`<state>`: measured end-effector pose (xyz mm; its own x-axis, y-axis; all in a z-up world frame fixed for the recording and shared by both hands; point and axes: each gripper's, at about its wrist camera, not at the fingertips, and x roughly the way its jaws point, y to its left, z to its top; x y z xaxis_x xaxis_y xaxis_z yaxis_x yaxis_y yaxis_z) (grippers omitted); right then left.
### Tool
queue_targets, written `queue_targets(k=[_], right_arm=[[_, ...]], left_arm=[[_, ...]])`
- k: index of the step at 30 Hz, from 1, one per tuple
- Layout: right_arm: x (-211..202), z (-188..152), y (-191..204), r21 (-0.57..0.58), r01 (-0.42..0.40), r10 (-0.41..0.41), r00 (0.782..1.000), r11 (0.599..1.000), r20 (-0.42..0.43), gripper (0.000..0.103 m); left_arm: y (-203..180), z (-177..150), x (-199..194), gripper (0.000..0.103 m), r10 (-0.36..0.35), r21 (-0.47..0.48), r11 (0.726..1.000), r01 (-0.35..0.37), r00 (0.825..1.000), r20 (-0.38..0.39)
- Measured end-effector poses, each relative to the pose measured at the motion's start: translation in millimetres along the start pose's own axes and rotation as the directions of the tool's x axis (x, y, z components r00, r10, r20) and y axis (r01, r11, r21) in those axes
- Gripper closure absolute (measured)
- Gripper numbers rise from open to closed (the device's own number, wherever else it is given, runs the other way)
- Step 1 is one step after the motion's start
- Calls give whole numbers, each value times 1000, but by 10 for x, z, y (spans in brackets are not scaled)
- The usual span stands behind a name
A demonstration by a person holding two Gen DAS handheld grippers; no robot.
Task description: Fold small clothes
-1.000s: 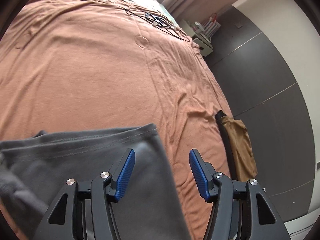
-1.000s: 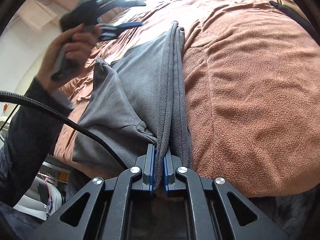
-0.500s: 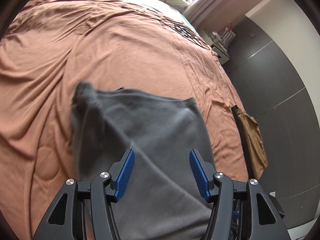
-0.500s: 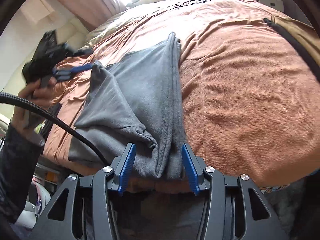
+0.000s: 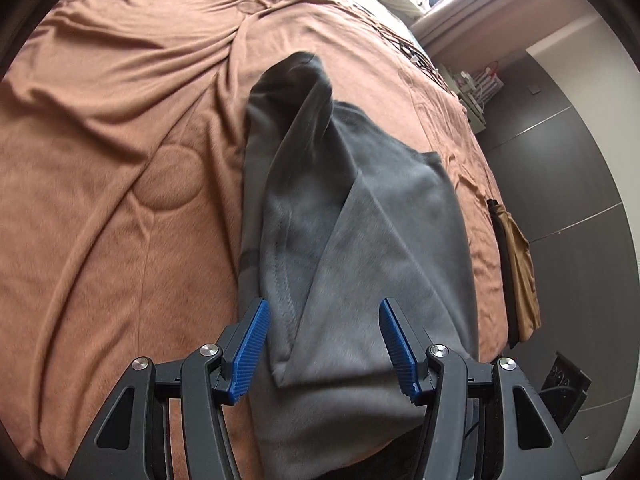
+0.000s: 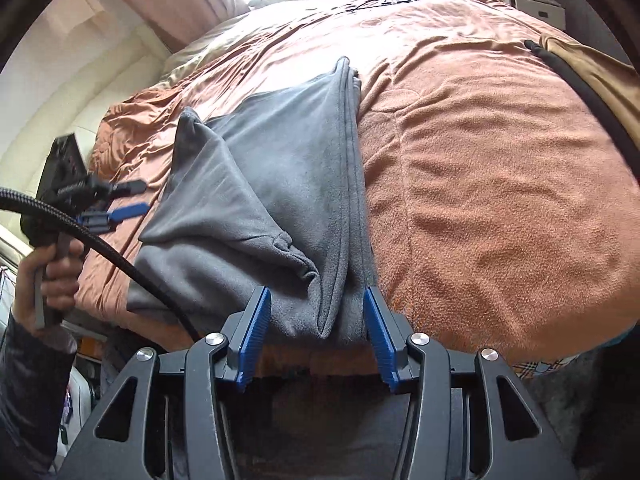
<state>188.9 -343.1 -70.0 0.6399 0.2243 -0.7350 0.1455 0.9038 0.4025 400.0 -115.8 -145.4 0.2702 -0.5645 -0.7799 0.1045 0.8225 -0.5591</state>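
Right wrist view: grey fleece garment (image 6: 280, 200) on rust-brown bed cover (image 6: 500, 200), long axis running near-to-far. Right tool (image 6: 316, 336) released, straddling near end; left tool (image 5: 320, 344) released, also over it.

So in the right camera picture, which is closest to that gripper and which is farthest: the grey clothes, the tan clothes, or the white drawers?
1. Grey clothes: right at the right gripper, between its open jaws.
2. Tan clothes: further off, at the bed's right edge.
3. White drawers: farthest, beyond the bed, top right.
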Motion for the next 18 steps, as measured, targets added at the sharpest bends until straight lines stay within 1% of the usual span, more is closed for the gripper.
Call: queue_targets(k=[4, 8, 12, 14, 15, 18], right_arm=[[13, -7, 33, -8, 9, -9, 1000, 1000, 1, 57], [27, -6, 52, -13, 22, -21, 1000, 1000, 3, 57], [59, -5, 40, -8, 29, -29, 1000, 1000, 2, 57], [66, -1, 37, -6, 30, -30, 1000, 1000, 0, 57], [69, -1, 33, -7, 29, -29, 1000, 1000, 0, 57], [68, 4, 24, -4, 26, -26, 1000, 1000, -1, 57]], left_arm=[[50, -119, -9, 44, -25, -18, 1000, 24, 1000, -12], [73, -213, 6, 44, -32, -27, 999, 31, 999, -25], [78, -260, 22, 45, -57, -42, 998, 56, 998, -26], [63, -265, 9, 55, -61, -37, 998, 60, 998, -21], [62, -266, 1, 56, -59, -35, 998, 59, 998, -21], [66, -256, -23, 63, -59, -31, 998, 58, 998, -23]])
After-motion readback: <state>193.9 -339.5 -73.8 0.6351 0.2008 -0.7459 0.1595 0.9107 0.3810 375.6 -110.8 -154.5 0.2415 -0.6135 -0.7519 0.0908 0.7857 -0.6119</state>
